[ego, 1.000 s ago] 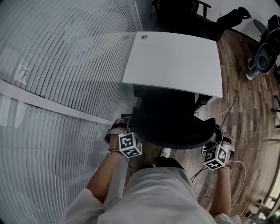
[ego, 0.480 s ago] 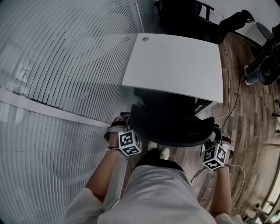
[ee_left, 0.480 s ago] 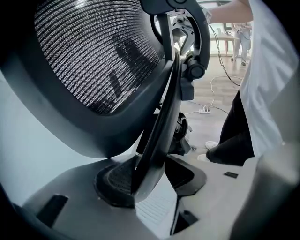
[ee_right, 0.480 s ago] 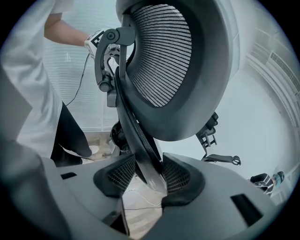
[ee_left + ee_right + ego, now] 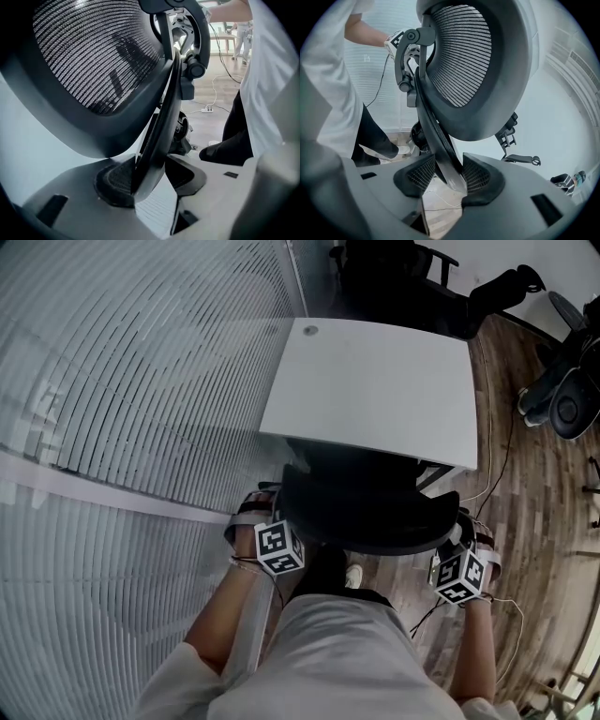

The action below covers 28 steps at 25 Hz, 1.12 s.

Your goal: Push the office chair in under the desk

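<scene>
Looking steeply down, we see a white desk (image 5: 375, 390) with a black office chair (image 5: 370, 517) at its near edge. Compared with a second ago, the gap between the desk's near edge and the chair's curved backrest has narrowed. More of the seat now lies hidden under the desktop, and our body has stepped closer. We judge the push well along, with only a short slide left before the backrest meets the desk edge.

The left gripper (image 5: 149, 180) is clenched on the thin edge of the backrest frame, on the side of the chair nearer the slatted blinds (image 5: 141, 381) left of the desk. The right gripper (image 5: 446, 177) is likewise clamped on the opposite edge of the frame, its ribbed pads (image 5: 478, 176) pressing the black rim. The mesh back rises above both.

We can read no brand or writing anywhere. The marker cubes (image 5: 278, 549) carry only black-and-white square patterns. A second dark chair (image 5: 394, 273) stands beyond the desk's far edge.
</scene>
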Available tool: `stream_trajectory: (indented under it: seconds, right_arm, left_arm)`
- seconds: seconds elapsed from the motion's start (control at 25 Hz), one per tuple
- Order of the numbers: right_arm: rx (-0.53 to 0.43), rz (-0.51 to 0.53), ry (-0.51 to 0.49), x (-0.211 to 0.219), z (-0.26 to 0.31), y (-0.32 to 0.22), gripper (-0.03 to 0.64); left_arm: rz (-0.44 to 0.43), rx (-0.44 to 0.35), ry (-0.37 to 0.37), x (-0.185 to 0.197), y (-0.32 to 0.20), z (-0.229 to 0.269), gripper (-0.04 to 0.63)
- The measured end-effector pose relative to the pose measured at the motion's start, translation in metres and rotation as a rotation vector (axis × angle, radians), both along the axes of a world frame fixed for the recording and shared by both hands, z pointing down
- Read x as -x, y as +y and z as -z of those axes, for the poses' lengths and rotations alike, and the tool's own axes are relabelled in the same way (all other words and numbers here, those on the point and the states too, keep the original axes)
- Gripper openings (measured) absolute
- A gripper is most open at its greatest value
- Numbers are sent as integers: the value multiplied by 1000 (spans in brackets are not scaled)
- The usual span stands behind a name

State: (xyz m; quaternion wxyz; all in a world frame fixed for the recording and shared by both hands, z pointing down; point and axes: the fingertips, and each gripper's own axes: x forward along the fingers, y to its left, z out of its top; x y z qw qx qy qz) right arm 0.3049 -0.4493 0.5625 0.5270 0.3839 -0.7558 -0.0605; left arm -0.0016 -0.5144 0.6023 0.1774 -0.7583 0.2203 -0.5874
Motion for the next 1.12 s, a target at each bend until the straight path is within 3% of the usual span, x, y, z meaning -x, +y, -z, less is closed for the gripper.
stream_trajectory:
  seconds: [1.12]
  right_arm:
    - [6,-34,7,-7,-1,-70,192]
  left_arm:
    - [-26,-33,9,-7,-73,5,204]
